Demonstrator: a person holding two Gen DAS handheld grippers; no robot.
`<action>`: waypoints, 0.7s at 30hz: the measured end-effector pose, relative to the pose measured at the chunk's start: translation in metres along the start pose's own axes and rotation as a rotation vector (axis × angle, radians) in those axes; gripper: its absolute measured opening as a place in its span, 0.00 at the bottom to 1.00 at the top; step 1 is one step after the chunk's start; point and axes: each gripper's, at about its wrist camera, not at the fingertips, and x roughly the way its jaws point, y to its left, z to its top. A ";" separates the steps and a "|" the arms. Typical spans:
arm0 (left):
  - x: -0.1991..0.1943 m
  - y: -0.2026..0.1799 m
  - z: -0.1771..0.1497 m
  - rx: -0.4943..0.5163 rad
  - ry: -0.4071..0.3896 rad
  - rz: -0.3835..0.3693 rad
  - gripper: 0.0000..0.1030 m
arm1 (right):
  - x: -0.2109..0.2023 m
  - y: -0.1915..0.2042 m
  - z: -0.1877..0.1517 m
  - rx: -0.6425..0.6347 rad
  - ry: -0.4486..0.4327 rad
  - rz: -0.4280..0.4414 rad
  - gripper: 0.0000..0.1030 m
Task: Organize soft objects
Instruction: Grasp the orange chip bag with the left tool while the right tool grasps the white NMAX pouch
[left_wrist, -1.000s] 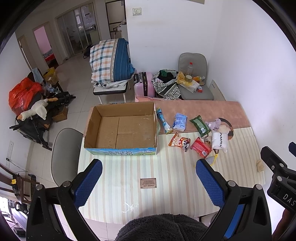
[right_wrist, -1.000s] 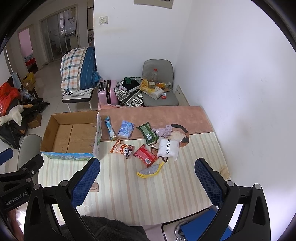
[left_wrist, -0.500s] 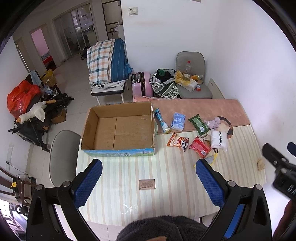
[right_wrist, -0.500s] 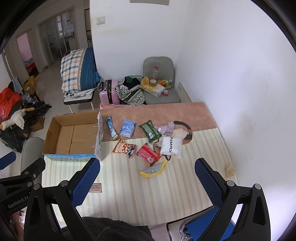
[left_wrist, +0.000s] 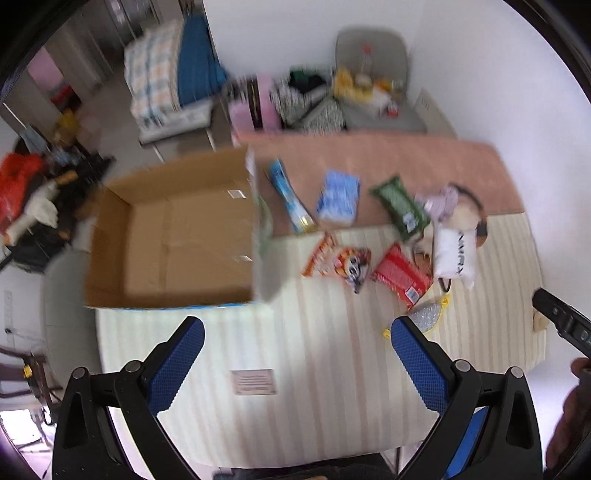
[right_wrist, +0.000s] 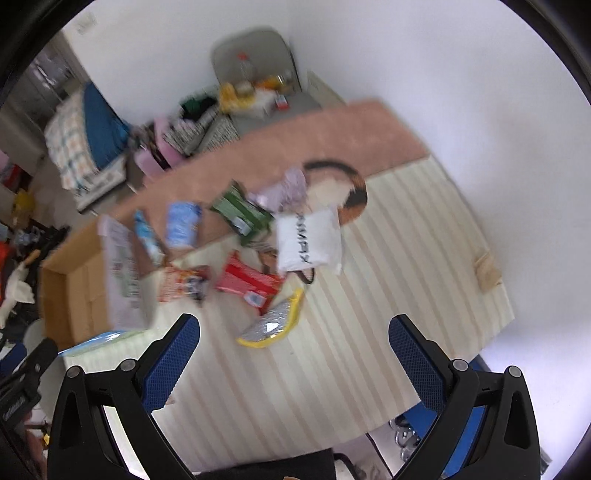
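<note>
Both grippers are held spread wide and empty above the striped table: the left gripper over its near middle, the right gripper just short of the soft packets. Both views are smeared by motion blur, so print on the packets cannot be read, apart from dark letters on the white pouch.

The soft things lie loose in a cluster on the table to the right of the cardboard box, none inside it. A silver pouch with a yellow rim lies nearest the right gripper; beyond it are a red packet, an orange snack bag and the white pouch. Farther back, on the pink cloth strip, a green packet, a pale blue pack and a blue tube are seen. A lilac item beside the green packet is too blurred to identify.

Compared with half a second ago, the right view is tilted and brought closer to the packets, and the left view is nearer the box. The right gripper's body is cut off at the left view's right edge.
</note>
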 end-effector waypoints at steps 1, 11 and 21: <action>0.026 -0.003 0.010 -0.030 0.059 -0.027 0.99 | 0.023 -0.004 0.010 0.000 0.033 -0.012 1.00; 0.194 -0.019 0.062 -0.403 0.436 -0.193 0.75 | 0.201 -0.004 0.083 -0.071 0.238 -0.071 1.00; 0.275 -0.015 0.071 -0.571 0.574 -0.192 0.54 | 0.282 0.000 0.105 -0.069 0.365 -0.037 0.99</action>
